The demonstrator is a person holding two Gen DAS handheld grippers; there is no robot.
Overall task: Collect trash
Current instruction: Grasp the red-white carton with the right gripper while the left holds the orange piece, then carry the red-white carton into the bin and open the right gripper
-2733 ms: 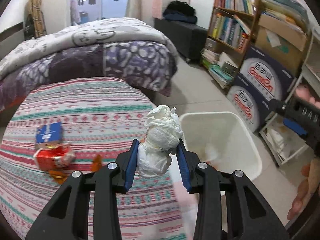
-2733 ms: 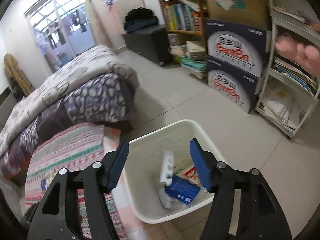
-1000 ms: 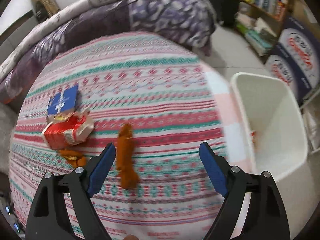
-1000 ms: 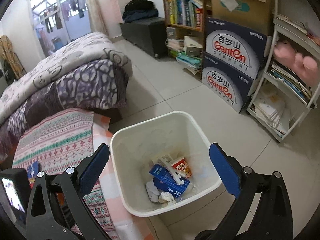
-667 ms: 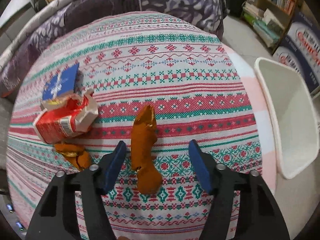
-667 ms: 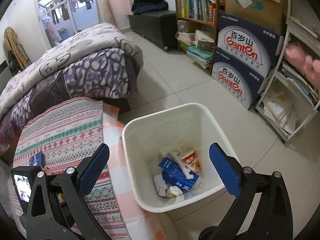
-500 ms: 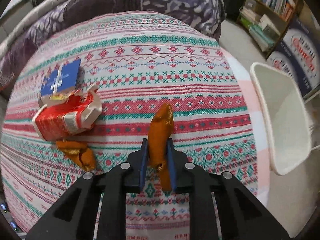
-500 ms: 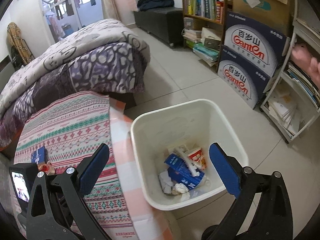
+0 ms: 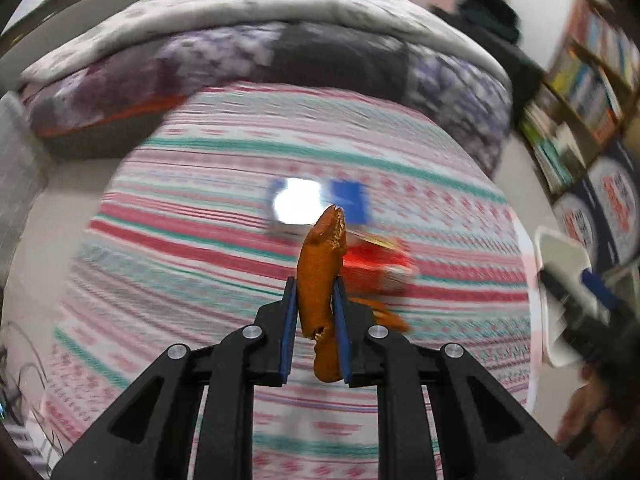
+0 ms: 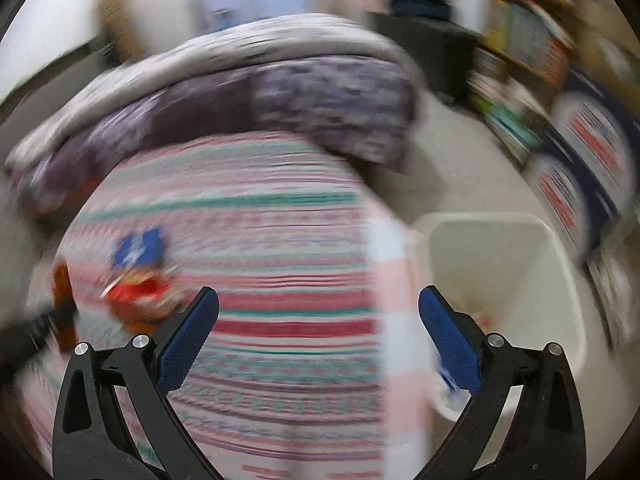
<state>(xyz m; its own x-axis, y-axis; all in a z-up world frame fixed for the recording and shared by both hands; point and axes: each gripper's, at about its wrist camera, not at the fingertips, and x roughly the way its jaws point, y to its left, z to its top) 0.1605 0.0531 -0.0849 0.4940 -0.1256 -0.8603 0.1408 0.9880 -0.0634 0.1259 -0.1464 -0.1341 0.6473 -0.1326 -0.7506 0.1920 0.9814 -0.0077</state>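
Note:
My left gripper (image 9: pixel 314 312) is shut on an orange-brown peel (image 9: pixel 322 272) and holds it upright above the striped table (image 9: pixel 200 280). Behind it lie a red carton (image 9: pixel 376 264), a blue packet (image 9: pixel 348 204) and another orange scrap (image 9: pixel 384 314). The white trash bin (image 9: pixel 560 280) is at the right edge. My right gripper (image 10: pixel 318 328) is open and empty over the table, with the bin (image 10: pixel 500 280) to its right. The right wrist view also shows the red carton (image 10: pixel 138 290), the blue packet (image 10: pixel 138 250) and the held peel (image 10: pixel 62 280) at far left. Both views are blurred.
A bed with a purple and grey quilt (image 9: pixel 280 40) stands behind the table. Bookshelves and printed cardboard boxes (image 9: pixel 612 200) line the right wall beyond the bin. Tiled floor (image 10: pixel 452 160) lies between the bed and the shelves.
My left gripper has lifted the peel off the table and swung left. My right gripper has swung left from over the bin to over the table.

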